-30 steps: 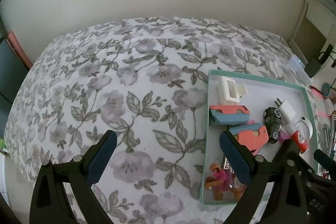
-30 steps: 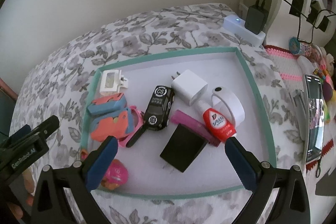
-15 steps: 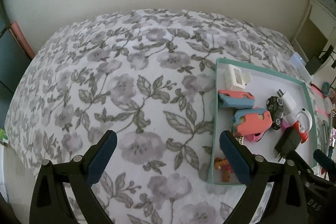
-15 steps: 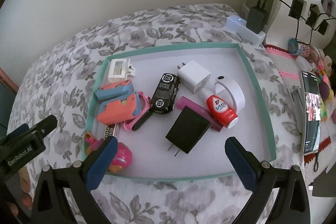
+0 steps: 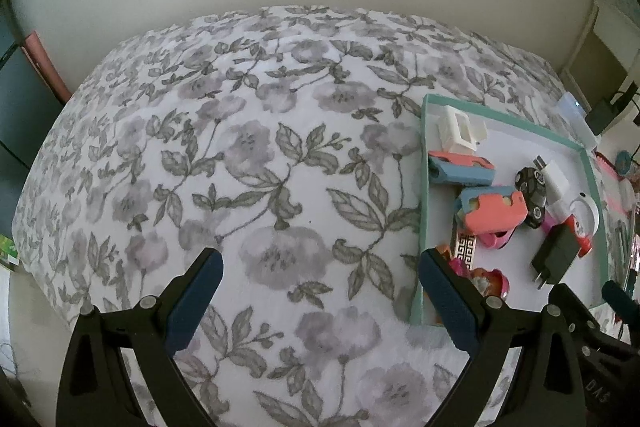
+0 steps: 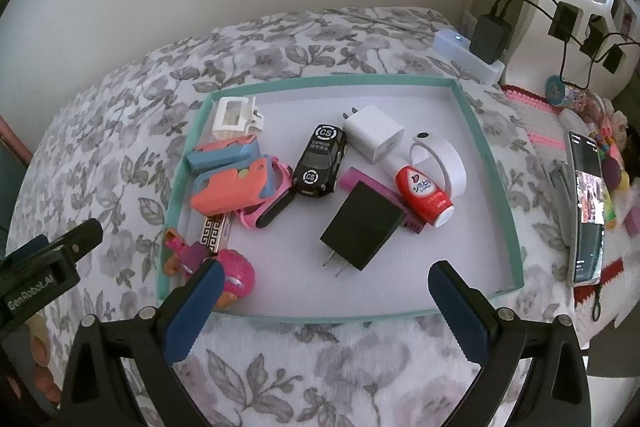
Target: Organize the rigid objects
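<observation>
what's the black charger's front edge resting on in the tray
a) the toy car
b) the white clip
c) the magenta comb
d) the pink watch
c: in the right wrist view the black charger overlaps the magenta comb, apart from the toy car.

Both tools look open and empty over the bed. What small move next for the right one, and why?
Probably ease the right tool forward and down over the black charger. It lies flat in the teal tray, nearest that tool and roughly centred between its open fingers, with only its far edge over the purple comb. The left tool faces bare bedspread.
</observation>
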The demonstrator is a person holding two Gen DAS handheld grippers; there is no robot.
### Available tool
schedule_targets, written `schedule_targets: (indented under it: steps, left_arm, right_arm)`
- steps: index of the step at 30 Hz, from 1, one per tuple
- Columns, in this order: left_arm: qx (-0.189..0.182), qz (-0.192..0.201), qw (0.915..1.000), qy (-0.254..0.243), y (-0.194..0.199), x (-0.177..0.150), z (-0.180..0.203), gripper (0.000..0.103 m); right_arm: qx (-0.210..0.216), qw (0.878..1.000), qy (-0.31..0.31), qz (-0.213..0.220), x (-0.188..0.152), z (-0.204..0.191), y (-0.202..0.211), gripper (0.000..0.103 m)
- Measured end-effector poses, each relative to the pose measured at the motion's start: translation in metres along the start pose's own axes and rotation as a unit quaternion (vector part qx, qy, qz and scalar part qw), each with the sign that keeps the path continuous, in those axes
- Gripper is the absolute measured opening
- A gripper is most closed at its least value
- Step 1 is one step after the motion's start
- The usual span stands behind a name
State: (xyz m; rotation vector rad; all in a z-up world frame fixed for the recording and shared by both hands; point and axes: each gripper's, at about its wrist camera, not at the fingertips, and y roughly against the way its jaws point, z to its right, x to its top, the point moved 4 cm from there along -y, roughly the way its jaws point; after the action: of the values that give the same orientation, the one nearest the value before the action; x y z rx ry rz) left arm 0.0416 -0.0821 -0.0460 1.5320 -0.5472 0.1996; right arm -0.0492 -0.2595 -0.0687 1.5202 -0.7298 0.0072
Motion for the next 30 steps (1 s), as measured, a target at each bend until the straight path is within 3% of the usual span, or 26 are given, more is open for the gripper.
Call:
schedule_targets:
  steps: [30]
  left_arm:
    - [0.023, -0.019, 0.9992, -0.025, -0.0035, -0.0088, -0.0013, 0.098]
  right_arm:
    - [-0.004, 1.0, -0.001, 0.01, -0.0011, -0.0007, 0.0067, 0.103]
